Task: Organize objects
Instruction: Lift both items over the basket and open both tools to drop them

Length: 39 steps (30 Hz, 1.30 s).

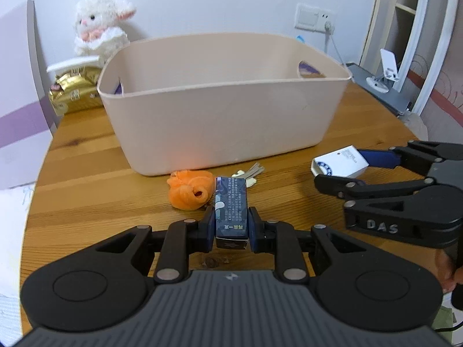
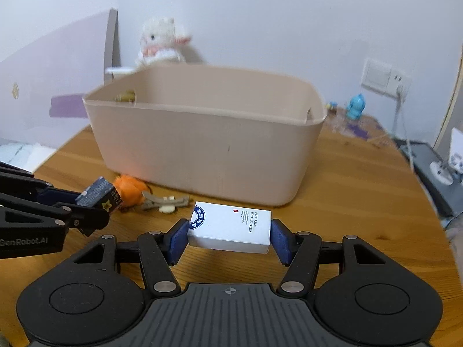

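Note:
My left gripper [image 1: 231,225] is shut on a small dark blue box [image 1: 231,208], held just above the wooden table [image 1: 86,190]. My right gripper [image 2: 228,237] is shut on a white box [image 2: 231,227] with a blue round emblem, lifted slightly off the table. In the left wrist view the white box [image 1: 338,163] and right gripper [image 1: 338,170] show at the right. A beige plastic bin [image 1: 220,104] stands just beyond both grippers. An orange fuzzy item [image 1: 188,190] and a grey hair clip [image 1: 250,173] lie in front of the bin.
A white plush toy [image 1: 99,26] and a gold packet [image 1: 73,92] sit behind the bin at the left. A small blue figure [image 2: 356,106] stands at the back right. A phone stand [image 1: 386,70] rests on a grey surface to the right. The table's round edge curves at both sides.

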Each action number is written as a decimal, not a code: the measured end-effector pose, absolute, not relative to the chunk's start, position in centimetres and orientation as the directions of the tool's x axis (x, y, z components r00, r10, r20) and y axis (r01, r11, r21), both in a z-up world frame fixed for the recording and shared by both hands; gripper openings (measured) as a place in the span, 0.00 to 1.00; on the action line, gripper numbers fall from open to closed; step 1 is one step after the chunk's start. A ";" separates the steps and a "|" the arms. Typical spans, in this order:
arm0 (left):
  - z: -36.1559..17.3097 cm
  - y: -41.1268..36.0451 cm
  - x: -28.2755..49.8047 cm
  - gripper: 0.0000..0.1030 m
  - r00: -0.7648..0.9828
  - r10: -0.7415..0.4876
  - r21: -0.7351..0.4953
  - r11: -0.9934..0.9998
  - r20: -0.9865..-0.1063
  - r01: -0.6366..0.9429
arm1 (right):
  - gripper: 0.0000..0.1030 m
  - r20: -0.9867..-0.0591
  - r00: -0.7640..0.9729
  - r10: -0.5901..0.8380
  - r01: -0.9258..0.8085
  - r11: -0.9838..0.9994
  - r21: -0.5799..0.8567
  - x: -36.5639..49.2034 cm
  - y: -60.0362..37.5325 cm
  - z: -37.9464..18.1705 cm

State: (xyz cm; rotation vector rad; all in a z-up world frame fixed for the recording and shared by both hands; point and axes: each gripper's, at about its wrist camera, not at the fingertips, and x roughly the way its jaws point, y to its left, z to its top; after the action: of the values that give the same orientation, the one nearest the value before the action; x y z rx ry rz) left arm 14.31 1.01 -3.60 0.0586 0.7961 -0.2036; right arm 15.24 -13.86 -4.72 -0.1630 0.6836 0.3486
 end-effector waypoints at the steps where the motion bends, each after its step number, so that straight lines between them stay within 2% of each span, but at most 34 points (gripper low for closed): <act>1: -3.2 1.0 13.9 0.24 0.690 -0.157 -0.018 0.979 -0.707 0.204 | 0.56 -0.629 0.731 0.263 -0.367 0.930 -0.038 14.8 -14.0 -4.1; 13: 3.6 0.9 11.4 0.24 0.813 -0.122 0.058 0.980 -0.569 0.188 | 0.56 -0.458 0.836 0.303 -0.360 0.932 -0.040 11.5 -16.2 3.5; 19: 5.8 0.7 13.1 0.24 0.853 -0.095 0.104 0.980 -0.513 0.172 | 0.56 -0.393 0.869 0.300 -0.342 0.939 -0.040 13.0 -16.5 6.0; 24: 6.0 0.6 16.4 0.24 0.863 -0.066 0.120 0.982 -0.500 0.145 | 0.56 -0.360 0.888 0.286 -0.326 0.944 -0.052 15.5 -16.1 7.1; 30: 4.6 0.2 21.1 0.24 0.852 -0.040 0.143 0.981 -0.522 0.133 | 0.56 -0.377 0.888 0.263 -0.304 0.951 -0.050 19.8 -15.3 6.7; 39: 0.5 0.5 29.0 0.24 0.774 0.006 0.147 0.983 -0.633 0.113 | 0.56 -0.506 0.834 0.220 -0.290 0.955 -0.062 26.4 -13.5 2.5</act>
State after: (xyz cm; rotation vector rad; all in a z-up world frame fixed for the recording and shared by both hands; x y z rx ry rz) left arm 28.96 0.53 0.46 0.1808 0.6836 -0.0583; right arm 26.40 -13.48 2.48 -0.1384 0.5188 0.2711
